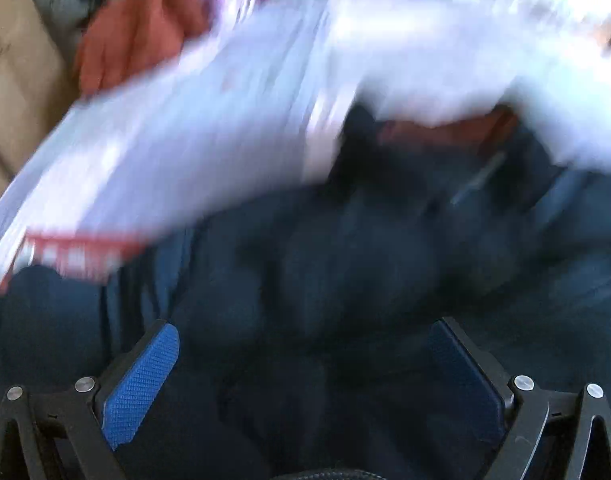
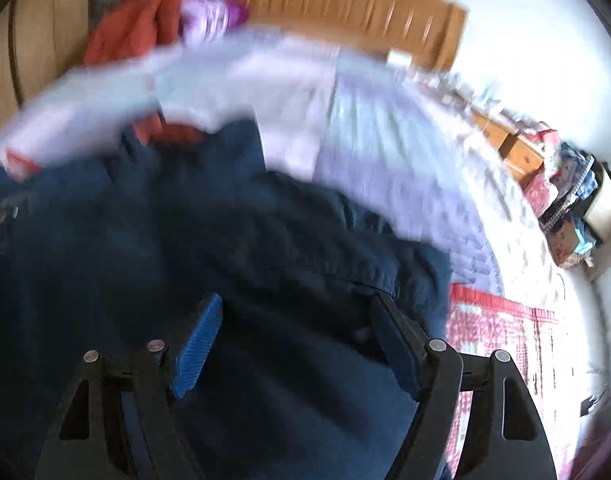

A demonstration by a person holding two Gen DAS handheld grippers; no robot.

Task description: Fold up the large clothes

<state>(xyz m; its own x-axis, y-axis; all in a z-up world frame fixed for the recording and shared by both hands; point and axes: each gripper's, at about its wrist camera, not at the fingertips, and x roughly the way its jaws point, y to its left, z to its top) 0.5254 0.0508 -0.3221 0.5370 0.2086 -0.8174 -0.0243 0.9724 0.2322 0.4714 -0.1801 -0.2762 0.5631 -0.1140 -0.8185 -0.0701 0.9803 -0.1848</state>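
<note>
A large dark navy garment (image 1: pixel 345 260) lies spread on a pale quilted bed cover (image 1: pixel 225 120) and fills the lower part of both blurred views. In the left wrist view my left gripper (image 1: pixel 305 328) hovers over the navy cloth with its blue pads (image 1: pixel 141 384) far apart and nothing between them. The same garment (image 2: pixel 185 240) lies under my right gripper (image 2: pixel 297 308), whose jaws also stand wide apart above the fabric near its right edge, gripping nothing. An orange lining or cloth (image 1: pixel 445 128) shows at the garment's far end.
A red-orange garment (image 2: pixel 125 28) and a purple-white bundle (image 2: pixel 209 16) lie at the head of the bed by the wooden headboard (image 2: pixel 345 4). A red-patterned quilt border (image 2: pixel 505 340) runs along the bed's right side. Cluttered shelves (image 2: pixel 565 200) stand beyond it.
</note>
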